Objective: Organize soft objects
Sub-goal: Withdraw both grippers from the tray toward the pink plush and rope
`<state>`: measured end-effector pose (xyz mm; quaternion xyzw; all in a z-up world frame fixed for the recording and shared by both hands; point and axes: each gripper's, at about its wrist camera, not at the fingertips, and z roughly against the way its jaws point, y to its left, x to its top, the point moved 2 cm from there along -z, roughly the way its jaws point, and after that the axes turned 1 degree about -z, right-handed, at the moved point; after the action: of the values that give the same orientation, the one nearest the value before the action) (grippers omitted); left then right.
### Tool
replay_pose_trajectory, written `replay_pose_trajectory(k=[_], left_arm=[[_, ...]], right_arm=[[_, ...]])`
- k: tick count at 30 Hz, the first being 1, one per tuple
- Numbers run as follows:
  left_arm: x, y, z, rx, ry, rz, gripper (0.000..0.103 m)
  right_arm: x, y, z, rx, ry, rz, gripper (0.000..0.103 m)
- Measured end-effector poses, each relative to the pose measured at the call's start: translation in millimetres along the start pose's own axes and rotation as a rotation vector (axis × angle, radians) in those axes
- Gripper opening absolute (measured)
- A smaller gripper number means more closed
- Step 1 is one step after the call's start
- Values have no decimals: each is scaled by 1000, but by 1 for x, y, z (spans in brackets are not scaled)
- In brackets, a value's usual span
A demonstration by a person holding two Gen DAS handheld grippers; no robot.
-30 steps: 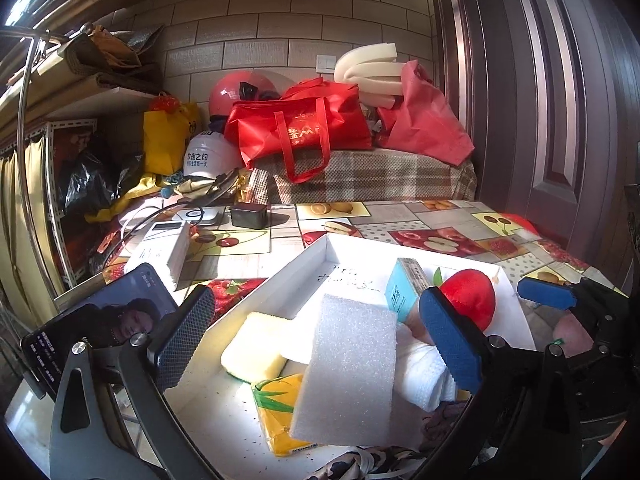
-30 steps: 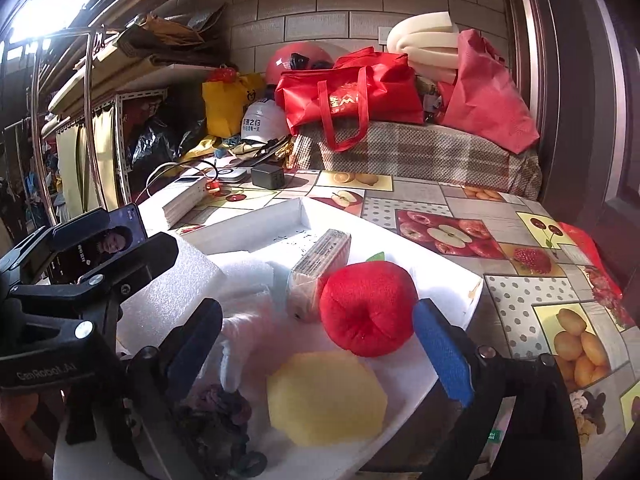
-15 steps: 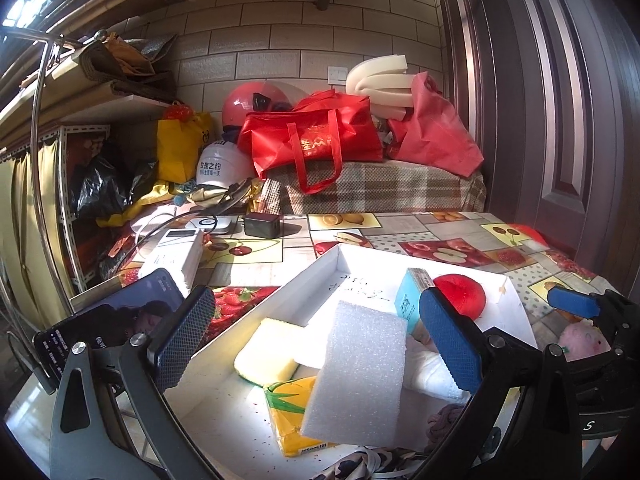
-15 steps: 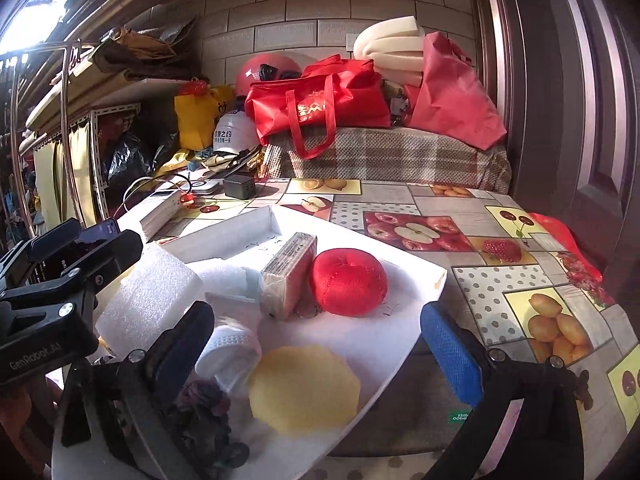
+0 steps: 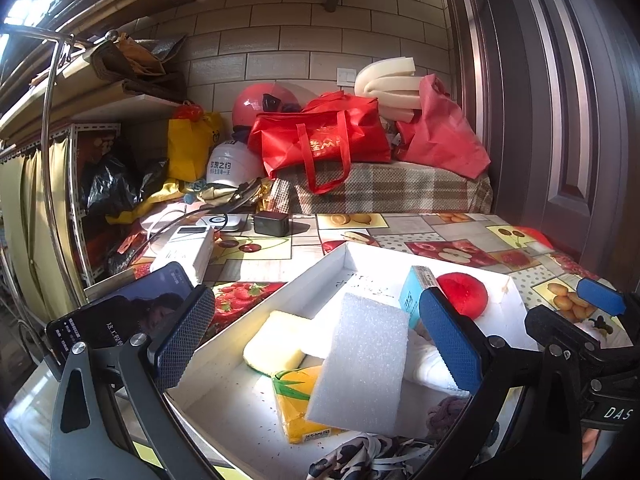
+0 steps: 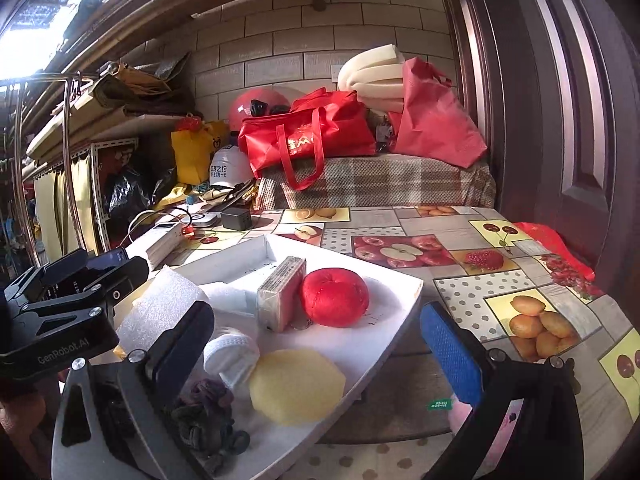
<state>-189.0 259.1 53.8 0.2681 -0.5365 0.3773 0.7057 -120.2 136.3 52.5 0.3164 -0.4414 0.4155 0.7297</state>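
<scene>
Fruit-patterned surface (image 6: 460, 280) carrying a white tray (image 6: 376, 344), largely filled. Inside: white foam block (image 5: 360, 364) propped upright, red plush ball (image 6: 334, 296), yellow sponge (image 6: 296, 384), pale yellow sponge (image 5: 274, 346), yellow tissue pack (image 5: 296, 404), small box (image 6: 282, 296), dark scrunchie (image 6: 204, 412). Apparently near done; pink soft item (image 6: 460, 414) outside the tray, just beside its near edge, likely left. Left gripper (image 5: 316, 348) and right gripper (image 6: 316, 356): fingers spread wide, holding nothing.
</scene>
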Motion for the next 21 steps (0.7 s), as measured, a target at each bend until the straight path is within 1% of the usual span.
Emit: replay_pose_trajectory(k=[5,8,11,15,17,18,20,21], left_arm=[[-3,-7,6,-1,0,-16,103],[-5,-14,10,-15,1,-30,103],[-6,-21,14,-35,1,-45,103],[-6,-29,17,-50,0,-61,103],[-7,-30,19,-56,-1,-61,103],[-7,-31,19,-59,-2,-61,103],[-7,-33,22,-66,-6,-63,103],[-8,-34,23,-72,-8,-63,103]], right_arm=[[-1,-2,8,13,-15,1,103],[-4,-14,10,17,14,-39,103],[-8,-36,12,23,43,-124,103],[-17,-75,23,37,47,-298,103],[-21,-93,35,22,27,-360,103],[-21,-100,41,7,11,-370,103],[-17,-111,62,-42,-65,-348,103],[-12,-116,74,-81,-126,-319,103]])
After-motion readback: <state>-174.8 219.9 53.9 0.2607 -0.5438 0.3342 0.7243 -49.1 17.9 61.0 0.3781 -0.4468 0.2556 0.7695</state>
